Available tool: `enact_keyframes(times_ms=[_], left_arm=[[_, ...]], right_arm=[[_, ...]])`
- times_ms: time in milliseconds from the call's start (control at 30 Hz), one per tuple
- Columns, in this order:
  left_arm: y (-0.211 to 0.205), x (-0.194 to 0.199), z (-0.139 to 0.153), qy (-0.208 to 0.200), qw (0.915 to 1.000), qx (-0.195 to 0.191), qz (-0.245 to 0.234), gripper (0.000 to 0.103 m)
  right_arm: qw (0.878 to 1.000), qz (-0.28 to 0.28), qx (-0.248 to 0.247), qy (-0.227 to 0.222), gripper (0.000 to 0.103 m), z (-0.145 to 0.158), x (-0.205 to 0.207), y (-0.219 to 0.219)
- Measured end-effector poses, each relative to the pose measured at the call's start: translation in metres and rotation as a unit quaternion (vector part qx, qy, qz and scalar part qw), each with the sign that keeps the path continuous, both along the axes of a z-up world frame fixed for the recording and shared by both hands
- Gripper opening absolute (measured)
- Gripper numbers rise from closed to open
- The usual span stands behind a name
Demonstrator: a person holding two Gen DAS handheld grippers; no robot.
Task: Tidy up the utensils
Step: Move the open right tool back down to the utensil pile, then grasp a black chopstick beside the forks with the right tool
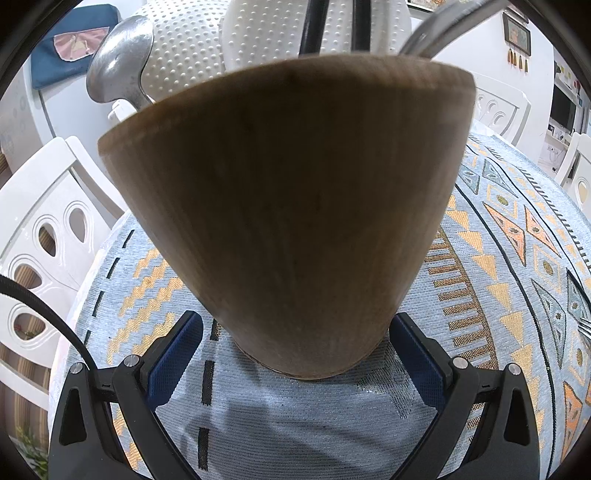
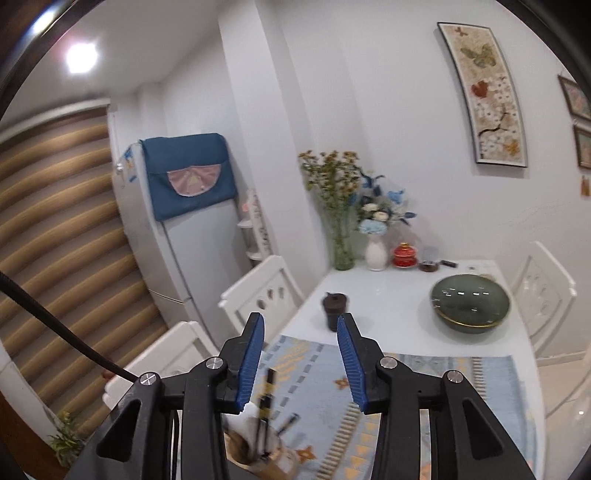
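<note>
Seemingly rigid and top-heavy, the wooden holder sits between the left gripper jaws, apart at its base; right gripper jaws apart, empty.

One wooden holder, one metal spoon, two black handles, one green bowl, two vases.

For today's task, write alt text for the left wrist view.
A brown wooden holder fills the view, standing on a patterned cloth between the open left claw pads, with a metal spoon and other utensil handles rising from its top.
</note>
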State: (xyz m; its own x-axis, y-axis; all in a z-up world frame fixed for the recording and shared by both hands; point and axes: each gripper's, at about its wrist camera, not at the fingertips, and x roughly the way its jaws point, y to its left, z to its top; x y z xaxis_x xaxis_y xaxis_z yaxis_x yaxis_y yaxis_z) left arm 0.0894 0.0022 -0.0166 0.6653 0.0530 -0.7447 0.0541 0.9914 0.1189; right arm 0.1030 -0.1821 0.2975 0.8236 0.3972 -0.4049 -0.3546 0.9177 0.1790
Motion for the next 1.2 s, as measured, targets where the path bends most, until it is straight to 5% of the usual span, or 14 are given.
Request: enact_keyframes(times_ms=[200,367,700,900,1033,1200], left_arm=[[-0.001,0.000,0.000,0.001,1.0000,-0.001,0.000,0.102],[-0.001,0.000,0.000,0.001,1.0000,-0.002,0.000,0.102],[-0.004,0.002,0.000,0.002,1.0000,-0.001,0.000,0.102],[-0.005,0.002,0.000,0.003,1.0000,-0.001,0.000,0.103],[-0.003,0.003,0.000,0.004,1.0000,-0.001,0.000,0.103],[-0.003,0.004,0.000,0.003,1.0000,-0.001,0.000,0.103]], right_arm=[[0.996,-0.056,-0.049,0.048,0.049,-0.032,-0.009,-0.038],[0.983,-0.106,-0.053,0.139,0.049,-0.076,-0.015,-0.087],[0.929,-0.172,-0.040,0.326,0.049,-0.175,-0.020,-0.148],[0.888,-0.143,-0.057,0.433,0.048,-0.232,-0.028,-0.150],[0.875,-0.094,-0.086,0.467,0.027,-0.254,-0.042,-0.131],[0.869,-0.069,-0.087,0.482,0.026,-0.273,-0.042,-0.124]])
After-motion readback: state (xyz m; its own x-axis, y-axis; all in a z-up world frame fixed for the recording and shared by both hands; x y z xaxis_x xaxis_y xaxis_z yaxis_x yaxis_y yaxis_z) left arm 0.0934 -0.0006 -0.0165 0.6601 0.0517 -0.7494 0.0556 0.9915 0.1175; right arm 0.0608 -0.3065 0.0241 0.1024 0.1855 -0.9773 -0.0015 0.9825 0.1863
